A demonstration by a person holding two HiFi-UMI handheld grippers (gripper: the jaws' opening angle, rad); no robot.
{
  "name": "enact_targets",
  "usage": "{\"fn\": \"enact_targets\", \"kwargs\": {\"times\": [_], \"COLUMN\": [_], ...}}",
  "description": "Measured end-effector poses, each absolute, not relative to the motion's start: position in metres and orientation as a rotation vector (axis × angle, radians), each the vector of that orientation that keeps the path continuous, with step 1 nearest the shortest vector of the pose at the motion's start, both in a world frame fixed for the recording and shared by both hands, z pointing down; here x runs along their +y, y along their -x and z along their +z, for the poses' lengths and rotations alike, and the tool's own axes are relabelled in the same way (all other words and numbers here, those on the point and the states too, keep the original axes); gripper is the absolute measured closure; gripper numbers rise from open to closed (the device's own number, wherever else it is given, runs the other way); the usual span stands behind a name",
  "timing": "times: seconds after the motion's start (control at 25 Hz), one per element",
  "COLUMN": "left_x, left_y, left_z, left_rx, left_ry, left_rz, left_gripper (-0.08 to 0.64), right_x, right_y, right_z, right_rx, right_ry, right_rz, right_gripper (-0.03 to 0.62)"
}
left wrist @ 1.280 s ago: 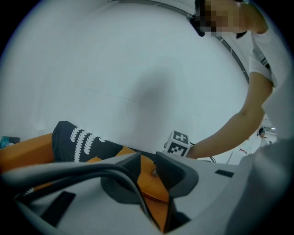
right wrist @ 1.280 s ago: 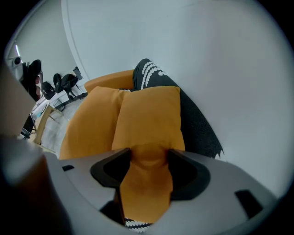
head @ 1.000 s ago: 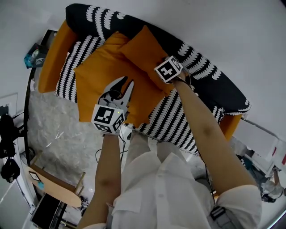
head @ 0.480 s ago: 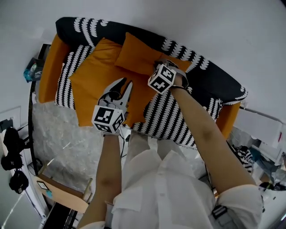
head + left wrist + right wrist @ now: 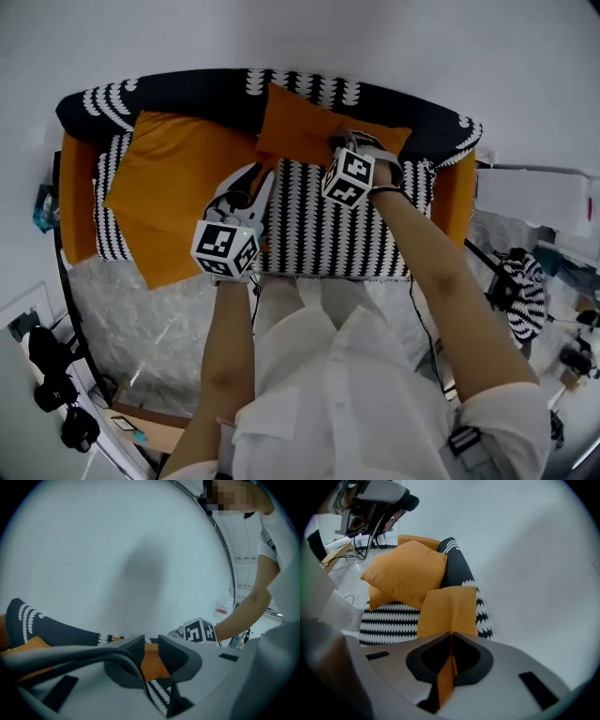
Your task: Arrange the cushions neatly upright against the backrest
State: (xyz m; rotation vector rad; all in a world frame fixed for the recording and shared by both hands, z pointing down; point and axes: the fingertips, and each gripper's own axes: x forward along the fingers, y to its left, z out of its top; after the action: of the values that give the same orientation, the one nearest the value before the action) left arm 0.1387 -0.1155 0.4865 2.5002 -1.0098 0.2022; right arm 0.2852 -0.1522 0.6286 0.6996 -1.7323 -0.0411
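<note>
A small orange cushion (image 5: 305, 136) leans on the black-and-white backrest (image 5: 187, 89) near the sofa's middle. My right gripper (image 5: 339, 152) is shut on its near edge. In the right gripper view the orange fabric (image 5: 449, 609) runs pinched between the closed jaws of my right gripper (image 5: 451, 637). A large orange cushion (image 5: 173, 197) lies tilted over the sofa's left half, also visible as the large cushion (image 5: 407, 571). My left gripper (image 5: 253, 187) hovers at that cushion's right edge. Its jaws (image 5: 151, 645) stand slightly apart with nothing between them.
The striped seat (image 5: 328, 230) shows bare under my right arm. Orange armrests (image 5: 73, 202) close both ends, with a white wall behind. Black bags (image 5: 52, 375) and cables lie on the grey floor at left, and a striped bag (image 5: 520, 291) sits at right.
The right gripper has carried the small cushion off the large one to the backrest's middle. The left gripper holds its place by the large cushion. The head view swung to face the sofa squarely.
</note>
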Motion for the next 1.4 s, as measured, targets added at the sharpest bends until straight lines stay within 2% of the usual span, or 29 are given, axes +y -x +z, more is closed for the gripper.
{"fn": "enact_targets", "kwargs": {"times": [0.4, 0.84, 1.24, 1.4], "left_x": [-0.089, -0.066, -0.062, -0.065], "left_y": [-0.278, -0.353, -0.365, -0.352], "left_z": [0.515, 0.572, 0.612, 0.613], "left_rx": [-0.811, -0.711, -0.695, -0.736], "left_ry": [-2.542, -2.520, -2.487, -2.476], "left_rz": [0.289, 0.388, 0.412, 0.390], "left_gripper": [0.459, 0.462, 0.462, 0.460], "right_x": [-0.082, -0.059, -0.031, -0.041], "right_y": [-0.463, -0.576, -0.588, -0.583], "right_z": [0.674, 0.773, 0.848, 0.848], "right_rx": [-1.627, -1.549, -1.528, -1.521], "right_ry": [-0.658, -0.634, -0.685, -0.677], "right_rz": [-0.065, -0.042, 0.241, 0.275], "right_gripper": [0.577, 0.577, 0.572, 0.529]}}
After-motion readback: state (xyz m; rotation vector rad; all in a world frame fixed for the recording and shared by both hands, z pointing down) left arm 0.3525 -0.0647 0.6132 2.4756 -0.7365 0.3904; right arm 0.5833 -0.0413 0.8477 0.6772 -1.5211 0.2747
